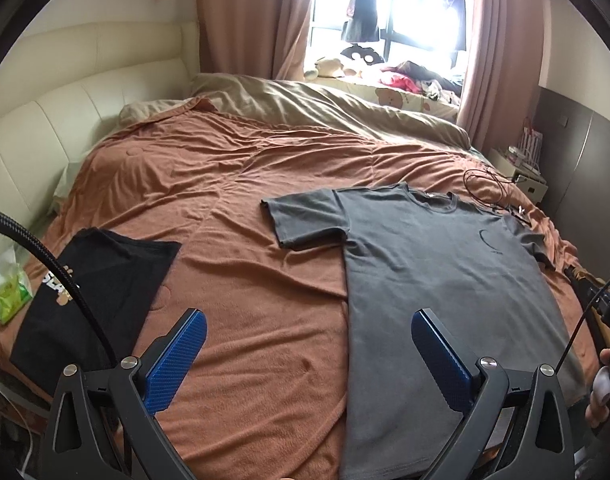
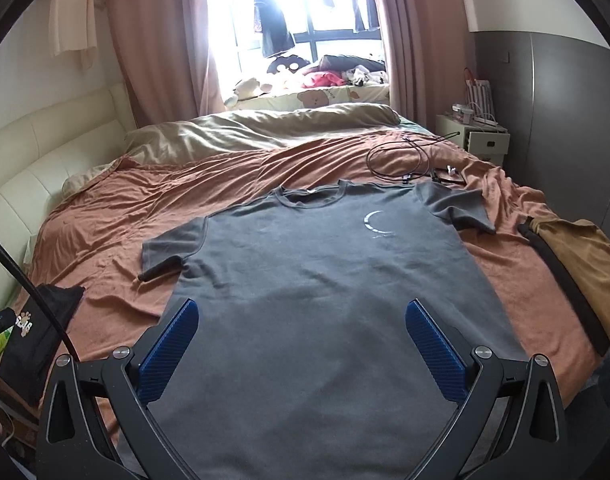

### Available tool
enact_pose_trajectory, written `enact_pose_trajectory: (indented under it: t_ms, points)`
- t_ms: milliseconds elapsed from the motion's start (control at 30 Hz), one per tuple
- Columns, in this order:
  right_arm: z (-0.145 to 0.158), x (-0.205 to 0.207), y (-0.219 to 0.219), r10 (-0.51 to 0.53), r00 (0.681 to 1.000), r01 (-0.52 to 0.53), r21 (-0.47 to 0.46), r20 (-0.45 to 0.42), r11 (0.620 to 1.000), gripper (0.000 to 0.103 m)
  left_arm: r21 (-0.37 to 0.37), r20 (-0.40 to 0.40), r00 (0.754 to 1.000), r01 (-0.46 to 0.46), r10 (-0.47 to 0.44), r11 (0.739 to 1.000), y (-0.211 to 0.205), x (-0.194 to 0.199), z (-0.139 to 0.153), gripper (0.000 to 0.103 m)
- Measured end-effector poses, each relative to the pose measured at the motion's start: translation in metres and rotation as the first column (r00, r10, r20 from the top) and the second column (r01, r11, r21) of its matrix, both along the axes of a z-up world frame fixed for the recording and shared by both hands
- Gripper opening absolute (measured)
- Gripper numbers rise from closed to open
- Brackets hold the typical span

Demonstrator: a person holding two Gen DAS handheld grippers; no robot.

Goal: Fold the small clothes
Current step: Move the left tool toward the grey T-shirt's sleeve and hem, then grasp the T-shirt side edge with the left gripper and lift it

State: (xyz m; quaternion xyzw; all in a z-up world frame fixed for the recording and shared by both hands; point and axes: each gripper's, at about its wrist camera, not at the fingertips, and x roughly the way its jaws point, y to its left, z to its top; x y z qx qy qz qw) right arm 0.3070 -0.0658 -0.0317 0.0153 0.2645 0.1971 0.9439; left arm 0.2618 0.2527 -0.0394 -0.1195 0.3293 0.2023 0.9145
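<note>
Grey T-shirt [image 2: 325,280] flat on orange bedspread [image 1: 245,200] (bare cloth either side), both grippers' fingers [image 2: 173,344] wide apart, empty.

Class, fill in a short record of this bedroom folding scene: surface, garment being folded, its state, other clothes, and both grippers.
surface: orange blanket on a bed
garment: grey T-shirt
state: spread flat, front up, unfolded
other clothes: black printed shirt to the left; tan garment to the right
left gripper: open, empty
right gripper: open, empty, above the T-shirt's lower half
</note>
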Motion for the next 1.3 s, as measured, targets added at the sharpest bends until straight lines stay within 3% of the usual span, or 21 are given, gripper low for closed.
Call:
enact_pose_trajectory:
  t_ms: [200, 367, 467, 733, 800, 933, 1067, 1167, 1300]
  points:
    - [0.001, 0.036, 0.021, 0.01, 1.0, -0.01, 0.015, 0.022, 1.0, 0.103, 0.0, -0.001, 0.999, 0.035, -0.035, 0.999, 0.02, 0.026, 0.01, 0.103]
    - [-0.007, 0.073, 0.036, 0.03, 0.999, -0.028, 0.091, -0.017, 0.995, 0.103, -0.012, -0.007, 0.999, 0.04, -0.04, 0.999, 0.038, 0.051, 0.01, 0.103]
    - [-0.013, 0.091, 0.053, 0.049, 0.998, -0.046, 0.085, -0.038, 0.995, 0.094, -0.003, -0.007, 0.999, 0.039, -0.039, 0.999, 0.048, 0.066, 0.01, 0.103]
    - [-0.026, 0.146, 0.084, 0.129, 0.986, -0.114, 0.136, -0.105, 0.984, 0.093, -0.016, -0.026, 0.999, 0.045, -0.045, 0.999, 0.077, 0.112, 0.003, 0.101]
    - [-0.028, 0.16, 0.09, 0.105, 0.989, -0.091, 0.129, -0.105, 0.987, 0.093, -0.025, -0.03, 0.998, 0.051, -0.051, 0.998, 0.083, 0.125, -0.001, 0.097]
    - [-0.03, 0.189, 0.11, 0.131, 0.979, -0.096, 0.215, -0.154, 0.972, 0.093, -0.046, -0.041, 0.998, 0.04, -0.042, 0.998, 0.097, 0.152, -0.014, 0.083]
    - [-0.037, 0.217, 0.136, 0.168, 0.969, -0.131, 0.204, -0.18, 0.97, 0.092, -0.079, -0.049, 0.998, 0.031, -0.035, 0.996, 0.117, 0.178, -0.03, 0.074]
    - [-0.047, 0.239, 0.155, 0.194, 0.955, -0.149, 0.201, -0.226, 0.968, 0.083, -0.076, -0.037, 0.999, 0.005, -0.008, 0.997, 0.13, 0.193, -0.04, 0.073]
    - [-0.06, 0.273, 0.179, 0.21, 0.93, -0.149, 0.214, -0.3, 0.965, 0.061, -0.104, -0.036, 0.999, -0.019, 0.016, 0.994, 0.151, 0.214, -0.058, 0.072]
